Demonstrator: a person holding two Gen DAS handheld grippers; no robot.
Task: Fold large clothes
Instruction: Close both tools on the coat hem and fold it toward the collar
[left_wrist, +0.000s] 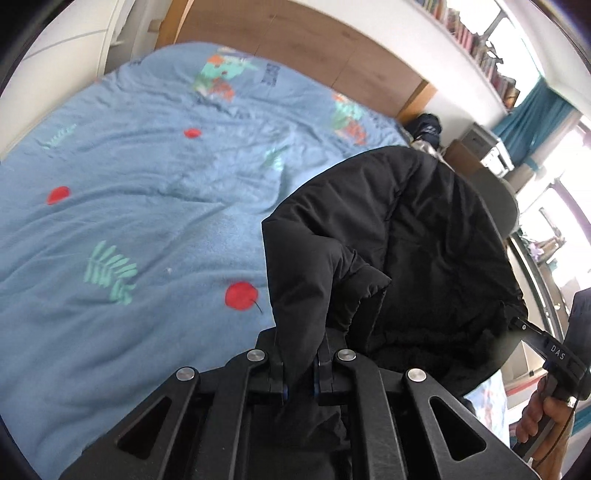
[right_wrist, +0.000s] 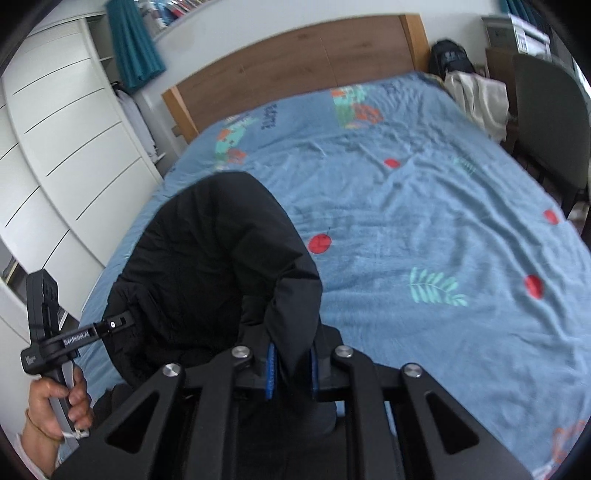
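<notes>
Clamped on black padded jacket (left_wrist: 388, 229) edges, both of them: left gripper (left_wrist: 301, 373) and right gripper (right_wrist: 291, 369) hoisting it clear above the near part of the blue printed bedspread (left_wrist: 129, 192), mid-carry by the look of it, next likely lowering flat for folding.

A bed (right_wrist: 295, 74) with a wooden headboard carries a rumpled blue cover (right_wrist: 424, 229) printed with red dots and green leaves.
</notes>
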